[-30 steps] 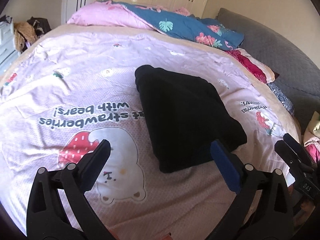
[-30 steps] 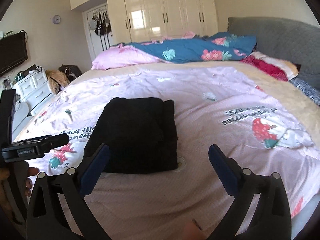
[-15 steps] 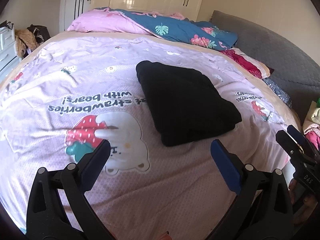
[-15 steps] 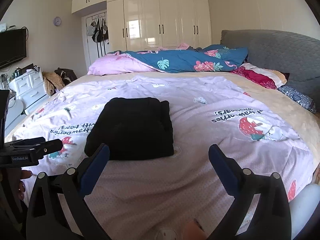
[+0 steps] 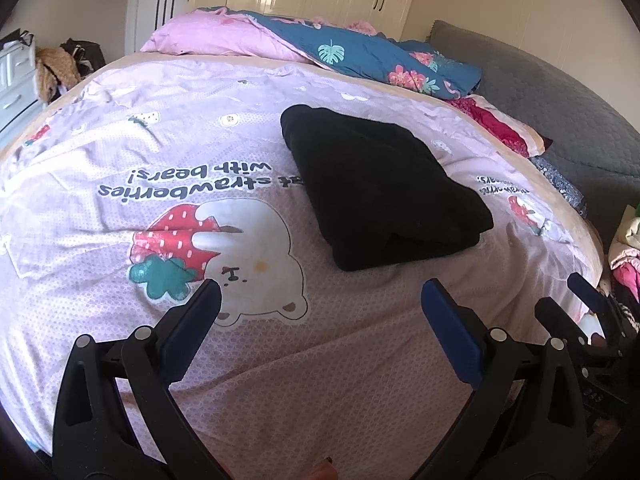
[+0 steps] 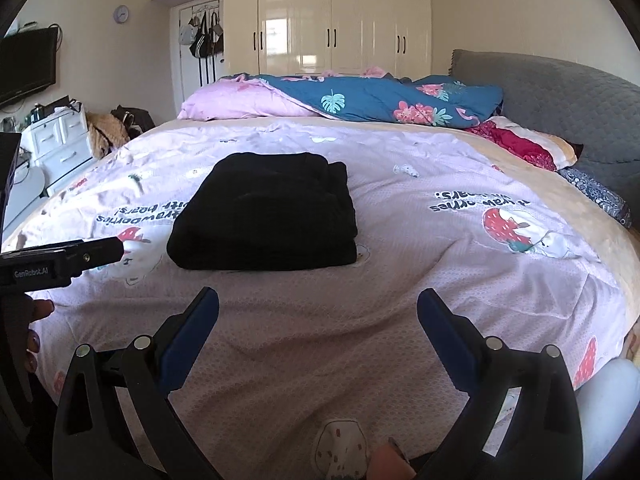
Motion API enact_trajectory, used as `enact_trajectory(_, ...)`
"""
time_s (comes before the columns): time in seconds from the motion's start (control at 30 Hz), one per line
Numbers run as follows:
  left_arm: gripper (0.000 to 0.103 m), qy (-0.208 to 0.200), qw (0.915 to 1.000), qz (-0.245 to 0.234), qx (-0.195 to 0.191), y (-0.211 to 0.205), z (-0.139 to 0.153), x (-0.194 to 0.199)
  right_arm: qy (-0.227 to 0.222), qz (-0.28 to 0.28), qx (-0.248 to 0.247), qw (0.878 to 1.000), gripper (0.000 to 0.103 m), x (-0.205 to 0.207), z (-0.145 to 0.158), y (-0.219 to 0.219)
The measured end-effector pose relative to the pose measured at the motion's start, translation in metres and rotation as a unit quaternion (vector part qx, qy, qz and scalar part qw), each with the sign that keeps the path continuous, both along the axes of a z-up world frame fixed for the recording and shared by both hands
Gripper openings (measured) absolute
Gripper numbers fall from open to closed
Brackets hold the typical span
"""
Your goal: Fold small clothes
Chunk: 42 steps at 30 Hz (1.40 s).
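Folded black garment (image 5: 380, 188) lies mid-bed (image 5: 120, 128), ahead of both claws, touching neither. Left claw (image 5: 320, 320) and right claw (image 6: 318, 320) gape, empty. Garment sits ahead-right of left, ahead-left of right; neither clearly nearer

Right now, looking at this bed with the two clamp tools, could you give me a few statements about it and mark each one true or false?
1. The black garment lies folded on the pink bedcover. True.
2. The right gripper is clamped on the garment. False: it is open, holds nothing, and is short of the cloth.
3. The left gripper is open and empty. True.
4. The garment is spread out flat in a single layer. False: stacked layers show at its near edge.
5. A blue floral quilt lies bunched at the far side of the bed. True.
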State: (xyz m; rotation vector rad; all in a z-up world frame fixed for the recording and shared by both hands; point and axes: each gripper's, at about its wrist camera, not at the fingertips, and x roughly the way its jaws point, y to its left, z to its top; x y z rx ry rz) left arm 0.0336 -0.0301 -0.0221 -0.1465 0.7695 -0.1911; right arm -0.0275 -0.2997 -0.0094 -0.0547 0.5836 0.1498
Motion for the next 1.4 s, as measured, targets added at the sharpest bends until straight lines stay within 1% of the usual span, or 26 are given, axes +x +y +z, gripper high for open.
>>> enact_trajectory(0.13,0.094,0.001,1.0000,-0.001,0.002,-0.0015,-0.0019,-0.0012,0.006,-0.001,-0.004,1.000,0.099,0.0030,-0.0044,0.0007)
enact_trajectory(0.4,0.094,0.006,1.0000,0.003,0.005,-0.0022,-0.0028,-0.0008,0.020,-0.008,0.003,1.000,0.099,0.0071,-0.0088,-0.0036)
enact_trajectory(0.53,0.094,0.007,1.0000,0.000,0.002,-0.0020,-0.0037,-0.0010,0.021,-0.010,0.003,1.000,0.099,0.0074,-0.0093,-0.0047)
enact_trajectory(0.67,0.094,0.009,0.9999,0.005,0.008,-0.0021,-0.0044,-0.0013,0.021,-0.010,0.002,1.000,0.099,0.0074,-0.0094,-0.0051)
enact_trajectory(1.4,0.094,0.008,0.9998,0.009,0.013,-0.0011,-0.0009,-0.0026,0.022,-0.014,0.002,1.000,0.099,0.0074,-0.0094,-0.0062)
